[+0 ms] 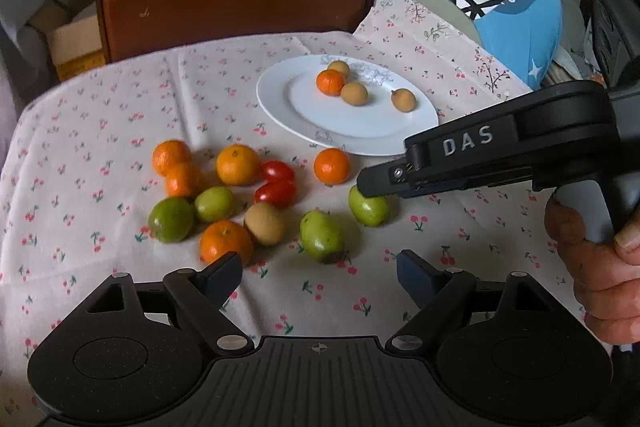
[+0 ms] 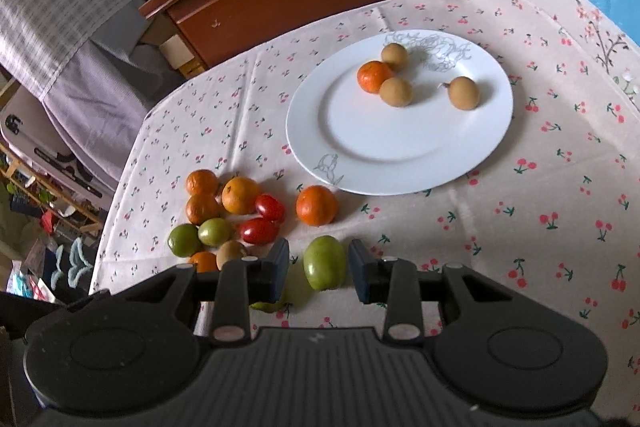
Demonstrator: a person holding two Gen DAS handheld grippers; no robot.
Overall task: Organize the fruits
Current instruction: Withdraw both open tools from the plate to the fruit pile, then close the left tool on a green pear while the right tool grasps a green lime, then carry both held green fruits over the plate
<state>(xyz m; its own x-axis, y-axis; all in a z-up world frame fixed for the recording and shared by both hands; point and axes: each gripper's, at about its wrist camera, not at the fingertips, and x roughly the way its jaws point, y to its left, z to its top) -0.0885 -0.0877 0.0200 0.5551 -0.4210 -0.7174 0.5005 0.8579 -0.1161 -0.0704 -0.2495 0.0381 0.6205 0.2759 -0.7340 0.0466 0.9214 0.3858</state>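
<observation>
Right wrist view: green fruit (image 2: 324, 263), smooth oval, on the cloth between the right gripper (image 2: 319, 269) fingers, spread, not touching.
Left gripper (image 1: 319, 273): wide apart, empty.
Plate (image 2: 400, 155): glossy white, mostly bare, beyond.
Tablecloth (image 2: 520, 227): cherry print, open rightward.

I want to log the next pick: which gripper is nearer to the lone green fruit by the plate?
Right. The right gripper has its open fingers on both sides of the green fruit; the left gripper is open farther back, over the cloth.
</observation>
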